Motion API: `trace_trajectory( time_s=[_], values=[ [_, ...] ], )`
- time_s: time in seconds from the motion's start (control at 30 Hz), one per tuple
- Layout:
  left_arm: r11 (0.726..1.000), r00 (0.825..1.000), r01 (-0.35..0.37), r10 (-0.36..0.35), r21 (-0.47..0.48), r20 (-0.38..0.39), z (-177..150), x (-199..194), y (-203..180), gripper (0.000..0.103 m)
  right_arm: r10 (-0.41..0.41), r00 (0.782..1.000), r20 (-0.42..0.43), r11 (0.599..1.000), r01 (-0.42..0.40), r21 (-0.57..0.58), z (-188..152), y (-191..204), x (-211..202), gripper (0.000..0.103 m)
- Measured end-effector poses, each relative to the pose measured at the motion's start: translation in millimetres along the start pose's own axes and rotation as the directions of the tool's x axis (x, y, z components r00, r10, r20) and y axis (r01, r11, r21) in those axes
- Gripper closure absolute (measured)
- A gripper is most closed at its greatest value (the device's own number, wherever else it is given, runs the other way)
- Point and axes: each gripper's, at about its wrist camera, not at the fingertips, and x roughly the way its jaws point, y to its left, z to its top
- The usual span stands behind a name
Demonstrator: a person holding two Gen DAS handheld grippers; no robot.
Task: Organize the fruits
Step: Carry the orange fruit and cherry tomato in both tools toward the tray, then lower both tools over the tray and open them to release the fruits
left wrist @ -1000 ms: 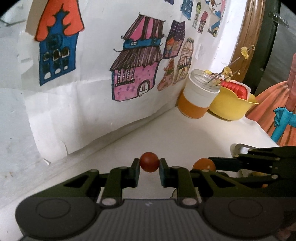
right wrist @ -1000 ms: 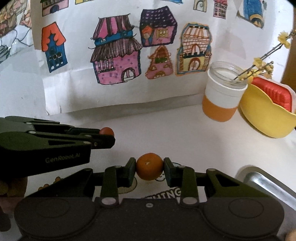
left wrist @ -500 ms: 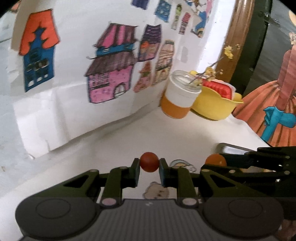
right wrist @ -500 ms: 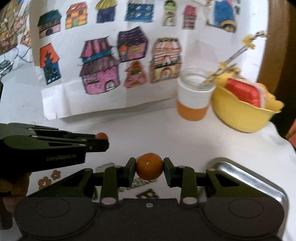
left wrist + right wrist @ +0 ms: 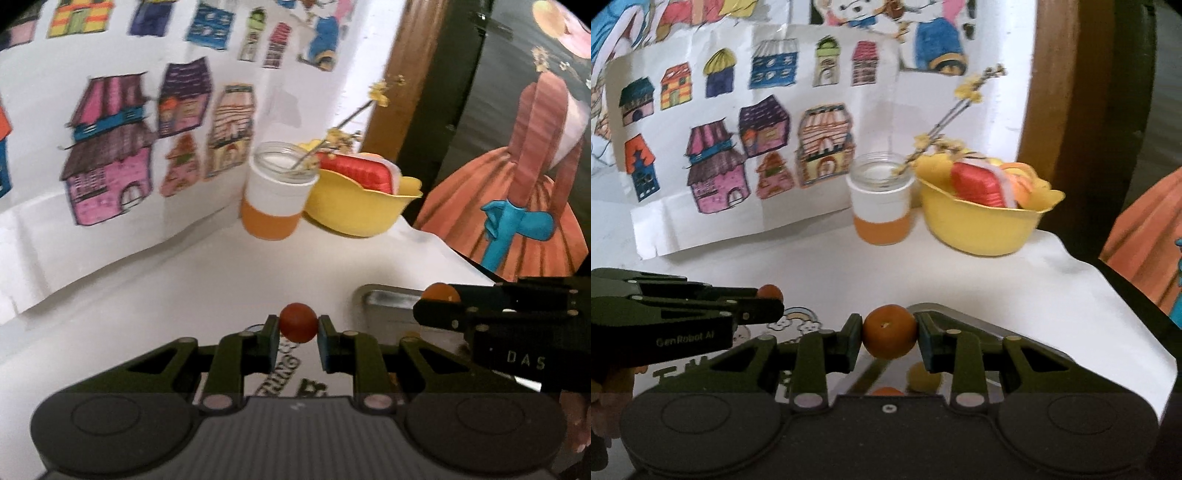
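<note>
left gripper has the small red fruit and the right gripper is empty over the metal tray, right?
Not quite. The left gripper does hold the small red fruit, but the right gripper is not empty: the right wrist view shows it shut on an orange fruit over the metal tray.

Left tool (image 5: 298,338) clamped on a small red fruit (image 5: 297,327); right tool (image 5: 889,341) beside it, clamped on an orange fruit (image 5: 889,336); both pitched downward.
</note>
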Motion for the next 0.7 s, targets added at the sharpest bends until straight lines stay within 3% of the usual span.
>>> trace_trajectory(
  time_s=[0.7],
  values=[
    [0.992,0.995,0.077,-0.07,0.095,-0.07,-22,20,-71,0.079,-0.044,0.998,-0.033,0.993,0.048,0.11,-52,-57,-16,0.069]
  ],
)
